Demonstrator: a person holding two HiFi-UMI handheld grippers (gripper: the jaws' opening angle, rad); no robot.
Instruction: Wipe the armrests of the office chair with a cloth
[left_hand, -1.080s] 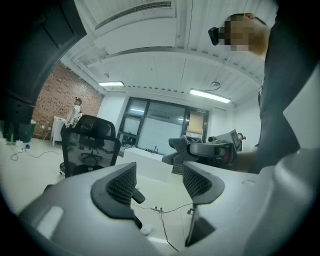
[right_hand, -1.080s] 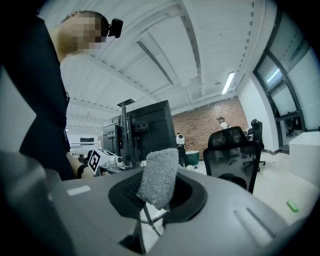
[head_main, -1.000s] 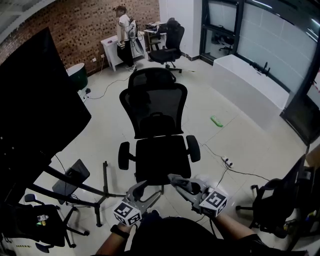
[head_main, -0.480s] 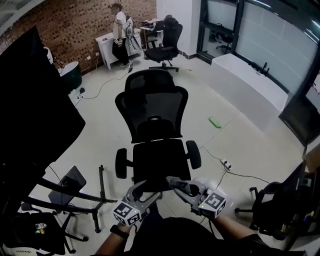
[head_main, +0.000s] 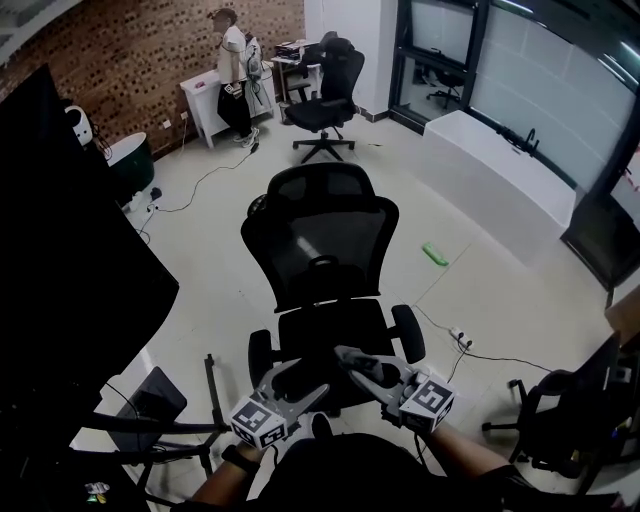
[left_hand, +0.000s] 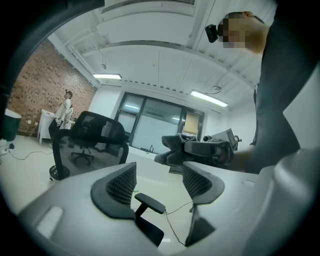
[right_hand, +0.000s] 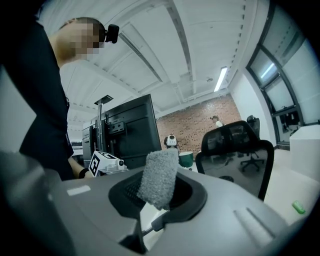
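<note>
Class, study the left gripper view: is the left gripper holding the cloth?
No: the jaws of the left gripper stand apart with nothing gripped between them, while the grey cloth is clamped in the right gripper.

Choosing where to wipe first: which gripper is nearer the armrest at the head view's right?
Right. The right gripper, holding the cloth, is just left of that armrest; the left gripper sits farther left, near the other armrest.

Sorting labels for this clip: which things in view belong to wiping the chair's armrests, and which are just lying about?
Job: office chair, its armrests, grey cloth clamped in the right gripper, open empty left gripper.
Lying about: green item on the floor, power strip, far office chair.
</note>
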